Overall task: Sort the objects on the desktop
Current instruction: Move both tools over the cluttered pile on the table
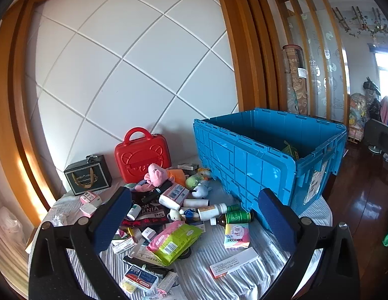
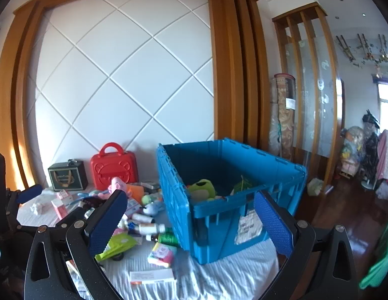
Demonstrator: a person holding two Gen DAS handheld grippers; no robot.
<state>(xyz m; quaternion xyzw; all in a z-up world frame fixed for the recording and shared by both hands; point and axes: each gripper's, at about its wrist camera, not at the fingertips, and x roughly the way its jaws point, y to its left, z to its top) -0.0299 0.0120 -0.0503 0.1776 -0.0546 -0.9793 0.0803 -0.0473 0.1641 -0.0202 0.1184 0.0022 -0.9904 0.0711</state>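
Observation:
A heap of small objects covers the striped cloth (image 1: 219, 282): a green wipes pack (image 1: 175, 241), a Kotex pack (image 1: 237, 235), a long white box (image 1: 234, 262), white bottles (image 1: 211, 211), a pink plush (image 1: 155, 175). A big blue crate (image 1: 264, 155) stands at the right, and a green frog plush (image 2: 202, 188) lies in the crate (image 2: 219, 200). My left gripper (image 1: 196, 220) hangs open above the heap, nothing between its fingers. My right gripper (image 2: 191, 220) is open too, held over the crate's near corner. The left gripper's blue pad (image 2: 28, 193) shows at the left of the right wrist view.
A red case (image 1: 142, 156) and a black gift box (image 1: 88, 175) stand against the white panelled wall at the back. Wooden frames flank the wall. Dark wood floor (image 1: 364, 200) lies to the right of the table, with rolled rugs (image 1: 297, 80) behind the crate.

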